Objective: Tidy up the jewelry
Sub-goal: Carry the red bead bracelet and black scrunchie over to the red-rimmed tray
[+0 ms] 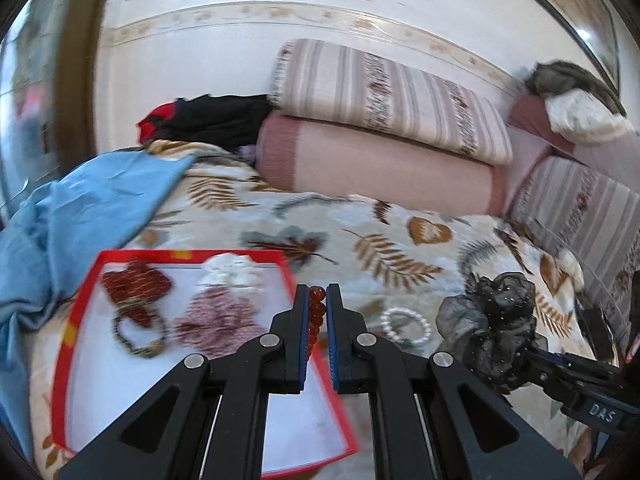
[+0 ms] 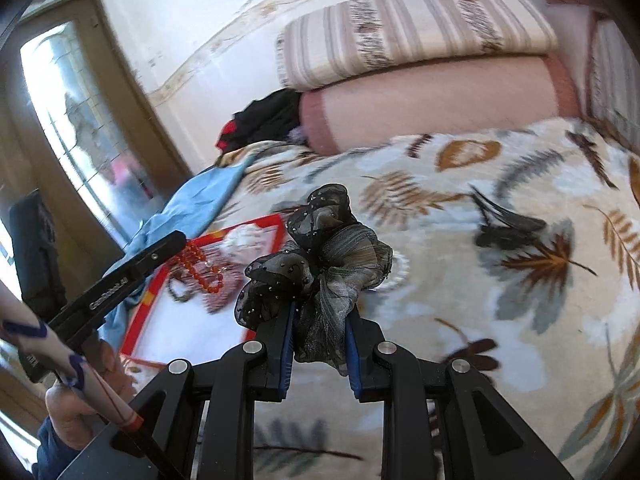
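Observation:
My left gripper [image 1: 318,294] is shut on an orange bead bracelet [image 1: 316,312] and holds it over the right edge of a red-rimmed white tray [image 1: 76,312]; the bracelet hangs from it in the right wrist view [image 2: 200,270]. The tray holds a dark red scrunchie [image 1: 134,284], a pink one [image 1: 218,318], a white one [image 1: 230,270] and a dark bead bracelet [image 1: 140,334]. My right gripper [image 2: 320,312] is shut on a black and grey sheer scrunchie [image 2: 316,256], also in the left wrist view [image 1: 492,320]. A white pearl bracelet [image 1: 406,326] lies on the bed.
A leaf-patterned blanket [image 1: 360,240] covers the bed. A blue cloth [image 1: 80,208] lies left of the tray. Striped and pink bolsters [image 1: 380,128] are stacked at the back. A black feather hair clip [image 2: 508,228] lies on the blanket to the right.

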A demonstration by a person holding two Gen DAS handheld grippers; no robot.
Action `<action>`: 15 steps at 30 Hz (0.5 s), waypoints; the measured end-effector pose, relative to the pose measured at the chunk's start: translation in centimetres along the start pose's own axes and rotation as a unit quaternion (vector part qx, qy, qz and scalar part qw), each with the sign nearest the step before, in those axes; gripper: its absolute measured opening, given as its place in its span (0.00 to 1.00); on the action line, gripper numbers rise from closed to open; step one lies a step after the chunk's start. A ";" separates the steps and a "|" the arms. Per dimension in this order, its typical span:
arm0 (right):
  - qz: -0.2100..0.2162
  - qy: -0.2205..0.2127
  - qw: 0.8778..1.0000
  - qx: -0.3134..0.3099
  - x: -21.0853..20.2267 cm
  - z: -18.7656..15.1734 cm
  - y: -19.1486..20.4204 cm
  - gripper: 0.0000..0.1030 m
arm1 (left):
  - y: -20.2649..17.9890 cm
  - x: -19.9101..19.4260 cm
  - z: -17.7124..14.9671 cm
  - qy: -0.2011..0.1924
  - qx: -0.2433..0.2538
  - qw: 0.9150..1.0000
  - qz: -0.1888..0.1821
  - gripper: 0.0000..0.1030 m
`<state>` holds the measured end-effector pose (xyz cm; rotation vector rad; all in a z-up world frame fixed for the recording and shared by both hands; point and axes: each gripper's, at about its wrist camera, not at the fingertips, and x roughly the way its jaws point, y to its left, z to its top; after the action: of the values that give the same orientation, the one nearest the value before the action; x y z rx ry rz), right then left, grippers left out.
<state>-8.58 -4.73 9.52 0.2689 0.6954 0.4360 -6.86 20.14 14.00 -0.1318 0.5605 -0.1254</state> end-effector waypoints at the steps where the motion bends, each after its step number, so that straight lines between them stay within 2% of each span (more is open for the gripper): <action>1: 0.005 0.002 1.000 -0.008 0.2 0.0 0.9 0.23 | 1.0 -0.4 0.0 -0.003 -0.007 1.000 0.009 0.07; 9: 0.033 0.028 0.997 -0.063 3.2 -0.9 7.5 0.23 | 6.2 -1.0 -0.5 0.002 -0.043 0.997 0.069 0.07; 15: 0.044 0.054 0.994 -0.083 5.6 -1.8 10.2 0.24 | 8.5 -0.8 -0.9 0.010 -0.058 0.994 0.093 0.07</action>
<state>-8.98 7.02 8.96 0.1192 0.7491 0.5935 -7.33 28.58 12.33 -0.1912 0.5977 0.0880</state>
